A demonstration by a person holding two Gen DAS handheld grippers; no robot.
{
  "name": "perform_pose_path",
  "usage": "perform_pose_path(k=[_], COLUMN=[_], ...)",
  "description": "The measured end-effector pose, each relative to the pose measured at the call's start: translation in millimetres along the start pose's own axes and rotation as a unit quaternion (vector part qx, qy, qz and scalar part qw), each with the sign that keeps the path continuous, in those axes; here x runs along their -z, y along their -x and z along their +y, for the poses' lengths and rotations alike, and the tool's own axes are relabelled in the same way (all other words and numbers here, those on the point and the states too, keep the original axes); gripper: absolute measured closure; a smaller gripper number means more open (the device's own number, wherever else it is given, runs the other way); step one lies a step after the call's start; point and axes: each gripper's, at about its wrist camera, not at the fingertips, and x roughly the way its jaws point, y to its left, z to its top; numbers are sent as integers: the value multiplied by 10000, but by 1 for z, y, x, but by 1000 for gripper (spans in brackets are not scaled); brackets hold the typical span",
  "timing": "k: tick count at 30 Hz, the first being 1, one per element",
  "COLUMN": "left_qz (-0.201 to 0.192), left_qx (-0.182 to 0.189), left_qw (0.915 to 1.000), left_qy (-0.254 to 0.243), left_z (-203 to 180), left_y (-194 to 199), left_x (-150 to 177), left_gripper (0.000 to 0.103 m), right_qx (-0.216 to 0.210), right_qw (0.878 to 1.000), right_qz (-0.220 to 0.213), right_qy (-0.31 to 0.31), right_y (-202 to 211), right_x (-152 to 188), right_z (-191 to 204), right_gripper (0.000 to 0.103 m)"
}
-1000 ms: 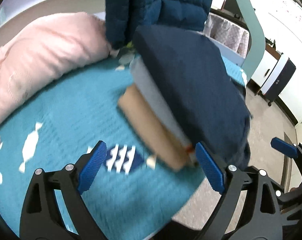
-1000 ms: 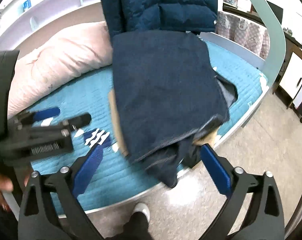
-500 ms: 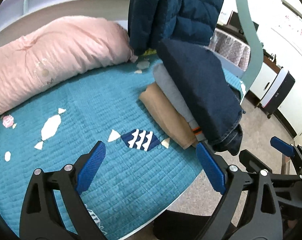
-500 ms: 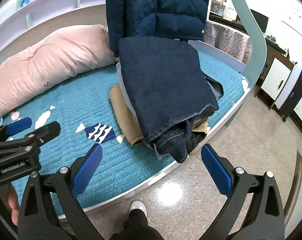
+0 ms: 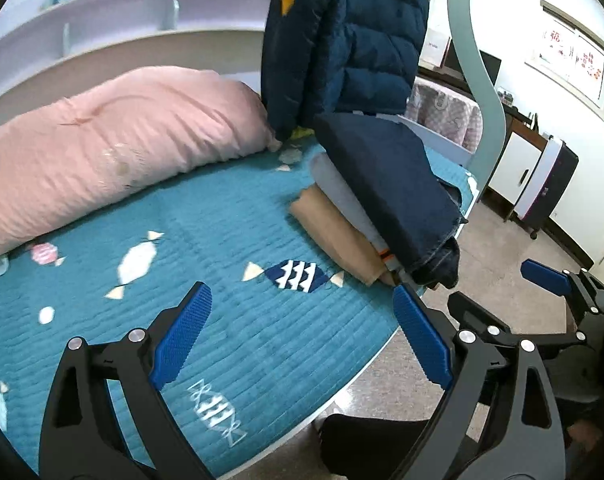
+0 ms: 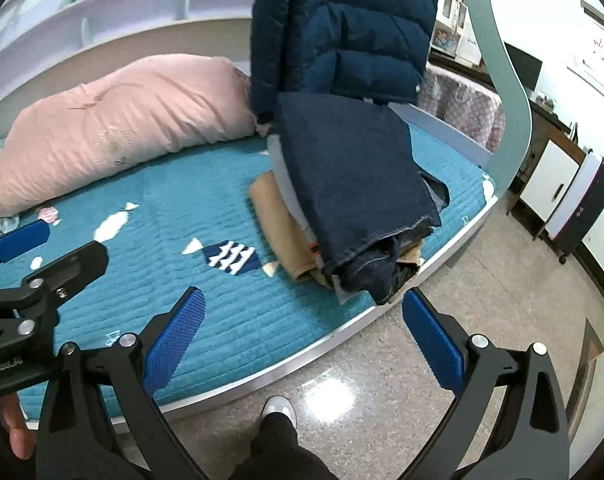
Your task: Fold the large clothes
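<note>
Both my left gripper and right gripper hang spread and empty at the bottom of frame, since the folded jeans sit center-right atop the clothes stack at the bed edge, looks done.

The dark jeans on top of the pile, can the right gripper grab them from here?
Probably yes. The right gripper is open and empty, and the dark jeans lie uncovered atop the pile at the bed's edge, with nothing between. It would need to move forward first.
</note>
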Motion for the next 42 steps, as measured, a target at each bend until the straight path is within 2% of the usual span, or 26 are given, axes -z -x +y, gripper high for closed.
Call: perform_pose_path(k=[8, 12, 16, 21, 27, 33, 36, 42], left_qz=[-253, -341, -468, -604, -755, -1115, -1282, -1606], left_qx=[-562, -1050, -1683, -2238, -2430, -2655, -2809, -2872], left_qw=[9972, 9918, 9818, 9686, 9617, 9509, 9456, 9401], left_qy=[434, 645, 741, 901, 1020, 1134, 1030, 890], left_z=[14, 15, 11, 1, -16, -34, -47, -72], left_y=[95, 147, 194, 245, 292, 337, 360, 397], left_x=[30, 46, 63, 81, 97, 106, 106, 107], left_gripper=[11, 11, 10, 10, 9, 5, 5, 5], right_qx=[-466, -734, -1104, -1400, -1659, -1794, -1869, -1932], right_qw=[9982, 9957, 9914, 9850, 9765, 9682, 9633, 9550], right_qz=[-309, -509, -673, -933, -1257, -1520, -1693, -2046], right_qy=[195, 226, 178, 389, 558, 857, 921, 934], right_y=[65, 100, 137, 189, 242, 287, 309, 342], right_x=[11, 16, 24, 35, 47, 59, 63, 65], right_z=[23, 29, 33, 38, 37, 38, 36, 24], right_gripper=[7, 7, 7, 7, 7, 7, 7, 7])
